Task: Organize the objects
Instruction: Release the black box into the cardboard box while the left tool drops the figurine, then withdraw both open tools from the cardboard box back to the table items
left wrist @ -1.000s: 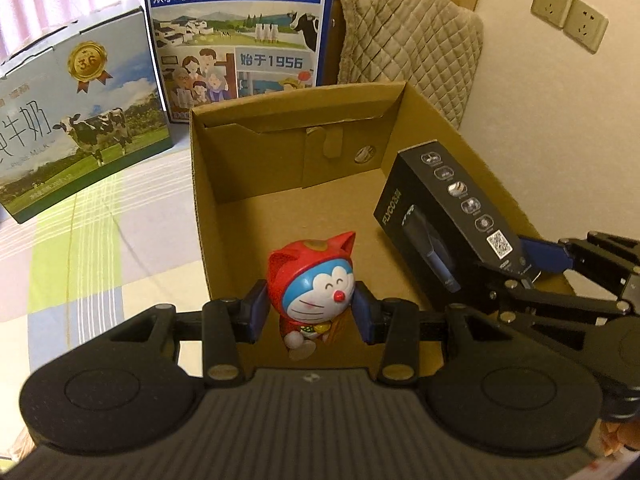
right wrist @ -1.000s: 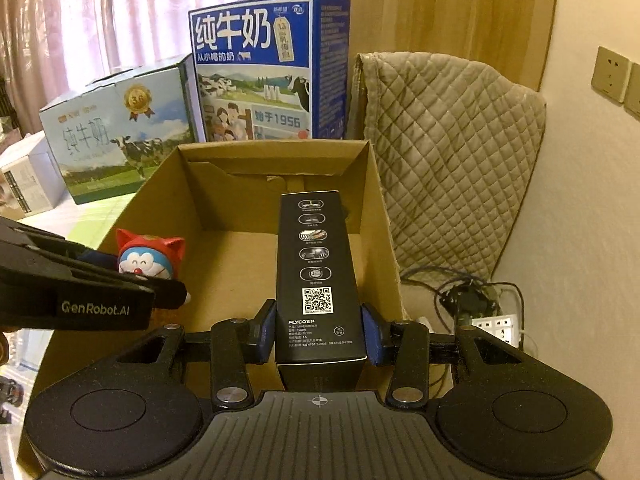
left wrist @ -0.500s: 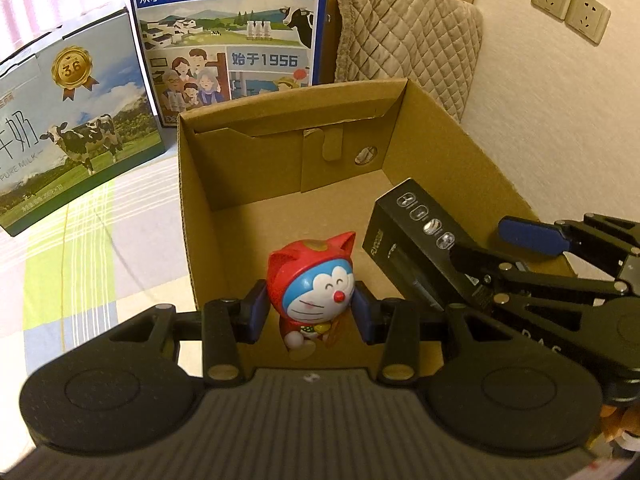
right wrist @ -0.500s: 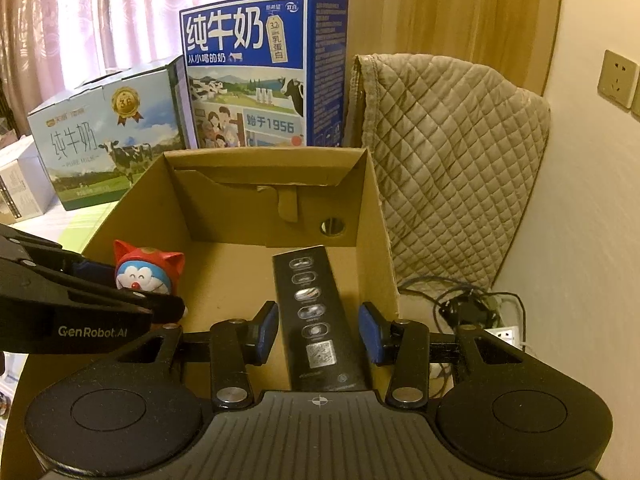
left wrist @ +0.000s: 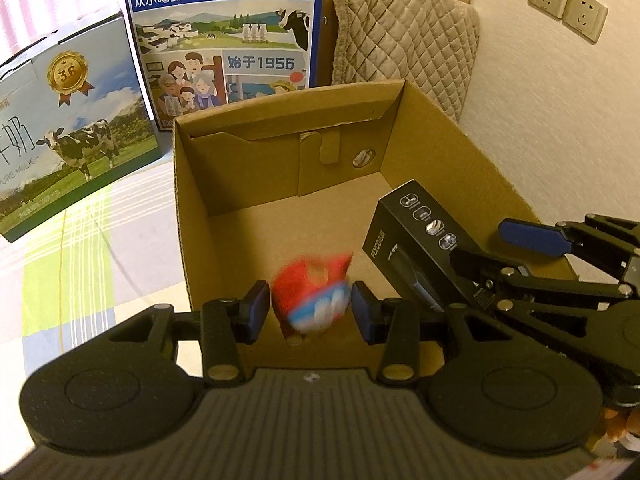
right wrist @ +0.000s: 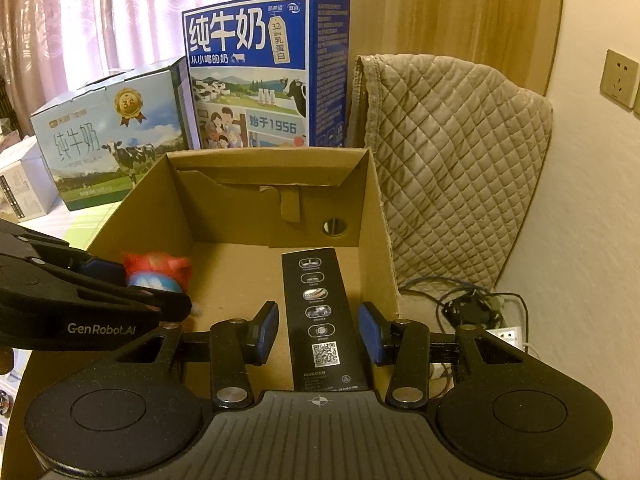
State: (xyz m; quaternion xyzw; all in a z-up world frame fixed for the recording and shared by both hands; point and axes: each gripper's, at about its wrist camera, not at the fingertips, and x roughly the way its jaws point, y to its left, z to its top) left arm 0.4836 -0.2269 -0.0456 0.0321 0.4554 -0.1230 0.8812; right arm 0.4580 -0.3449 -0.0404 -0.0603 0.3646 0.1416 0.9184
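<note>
1. At the left of both views a pale milk carton (right wrist: 108, 144) stands on a checked cloth surface (left wrist: 60, 256); it reads "PURE MILK" and carries a gold "3.6" medal above a cow.
2. Just right of it, upper centre, a taller blue milk box (right wrist: 256, 76) shows large Chinese characters and "1956".
3. In front of both sits an open cardboard box (left wrist: 180, 200), its walls upright and its rim open all round. The far half of its floor is bare, and a round hole pierces the back wall at the right.
4. In the left wrist view the left gripper (left wrist: 306, 312) reaches over the near rim. Its blue-padded jaws stand parted, with a narrow gap on each side of the red and blue toy figure (left wrist: 314, 300), which is motion-blurred between them, inside the box at its near left. The left gripper's side reads "GenRobot.AI" in the right wrist view.
5. Right of centre, a long black product box (right wrist: 320, 320) lies inside the carton along its right wall, printed with a column of icons, a QR code and a brand that looks like "FLYCO".
6. The right gripper (right wrist: 318, 332) straddles its near end, jaws spread wide and clear of both sides.
7. At the far right a quilted cover (right wrist: 452, 152) hangs beside the wall, with wall sockets (left wrist: 568, 8) above and cables (right wrist: 468, 304) on the floor.
</note>
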